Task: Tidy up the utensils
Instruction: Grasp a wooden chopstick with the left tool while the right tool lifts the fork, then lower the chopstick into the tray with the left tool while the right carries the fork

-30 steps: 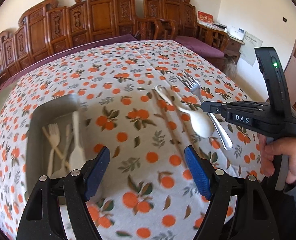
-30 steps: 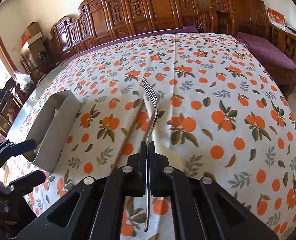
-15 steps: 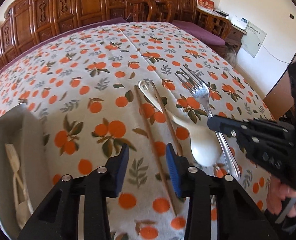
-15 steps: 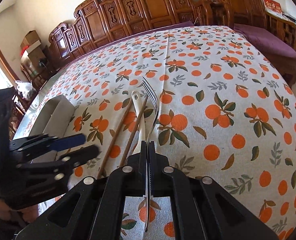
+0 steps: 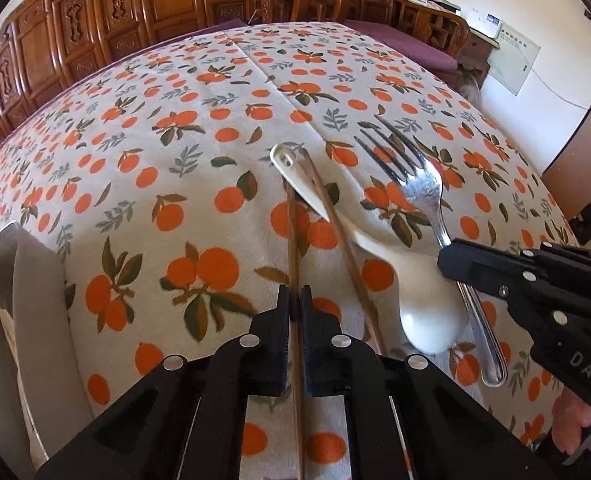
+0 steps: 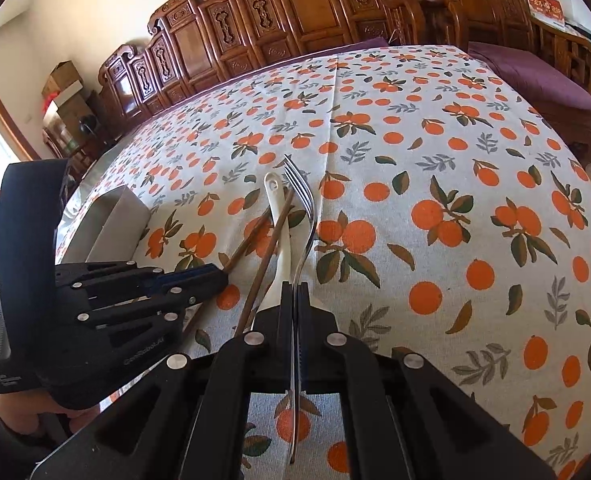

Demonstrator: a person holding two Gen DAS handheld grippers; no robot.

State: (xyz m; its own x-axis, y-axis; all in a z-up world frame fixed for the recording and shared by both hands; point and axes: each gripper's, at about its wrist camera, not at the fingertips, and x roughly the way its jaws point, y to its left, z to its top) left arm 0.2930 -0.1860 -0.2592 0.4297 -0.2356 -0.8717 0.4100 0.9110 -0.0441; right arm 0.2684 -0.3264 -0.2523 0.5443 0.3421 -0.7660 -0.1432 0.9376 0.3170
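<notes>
Down at the cloth, the left gripper (image 5: 294, 300) has just closed its jaws, and they now pinch one brown chopstick (image 5: 292, 240) between the pads; the stick runs straight out ahead of the fingers and back beneath the gripper body. Just to its right lies the second chopstick (image 5: 343, 248), angled across the handle of a white spoon (image 5: 427, 320), whose bowl rests near the left gripper and whose holed handle end points away across the table.

Beside the spoon, the right gripper (image 6: 294, 292) has its jaws pressed together on the handle of a metal fork (image 6: 307, 216). From the right wrist view the fork is held edge-on between the pads, its tines reaching out over the tablecloth and its handle end passing back under the gripper. From the left wrist view the fork's tines stand off the cloth and cast a dark shadow on it, while the right gripper's black fingers clamp the neck just past the spoon's bowl. The fork, the spoon and the loose chopstick lie close together, the chopstick touching the spoon.

Further left, a grey tray (image 5: 35, 280) sits on the orange-print tablecloth (image 5: 175, 140), well apart from the utensil cluster; a pale utensil shows inside it at the edge of the left wrist view. Carved wooden chairs (image 6: 295, 12) line the far side of the table.
</notes>
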